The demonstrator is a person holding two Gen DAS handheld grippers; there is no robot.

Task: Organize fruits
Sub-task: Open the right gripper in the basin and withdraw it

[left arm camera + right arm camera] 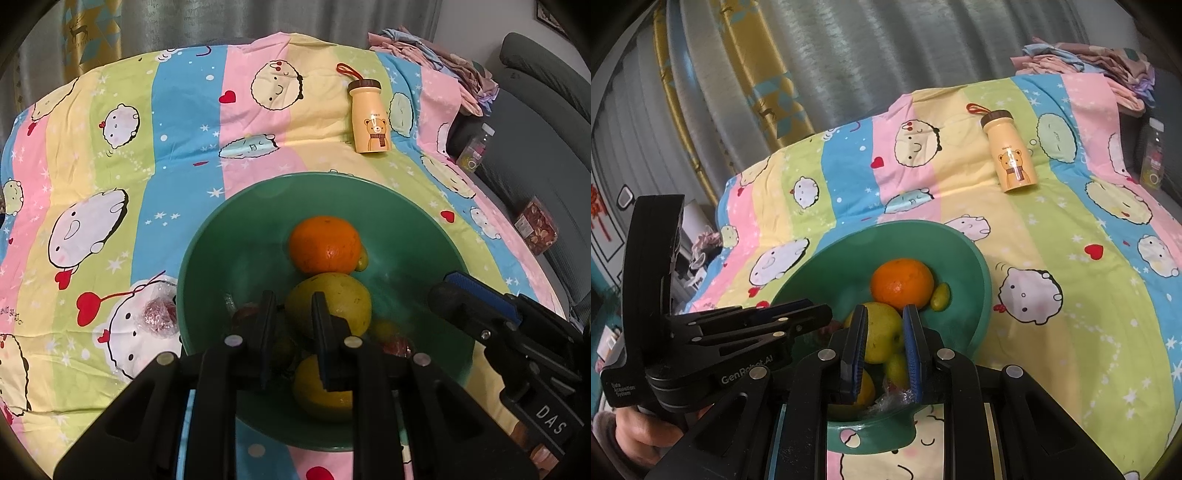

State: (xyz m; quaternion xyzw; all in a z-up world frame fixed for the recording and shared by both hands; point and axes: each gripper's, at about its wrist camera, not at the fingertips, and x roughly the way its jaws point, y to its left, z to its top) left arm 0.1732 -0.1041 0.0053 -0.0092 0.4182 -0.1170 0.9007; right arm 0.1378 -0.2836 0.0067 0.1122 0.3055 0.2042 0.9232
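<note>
— Hovering over the bowl (pixel 207 254), left gripper (pixel 293 306) narrow, gripping nothing. Fruit?
— Orange (pixel 902 283), pear (pixel 882 332), lemon (pixel 323 386) inside. My right gripper (pixel 885 325): narrow too, empty. One wrapped fruit (pixel 159 314) outside, left.

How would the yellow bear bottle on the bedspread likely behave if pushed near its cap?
The bottle looks tall and narrow, standing on soft bedspread, so it would probably tip. Its round body would likely roll afterwards.

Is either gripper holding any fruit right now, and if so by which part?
Nothing is held. The left gripper and right gripper hang over the green bowl, jaws narrowed with no fruit between the pads.
</note>
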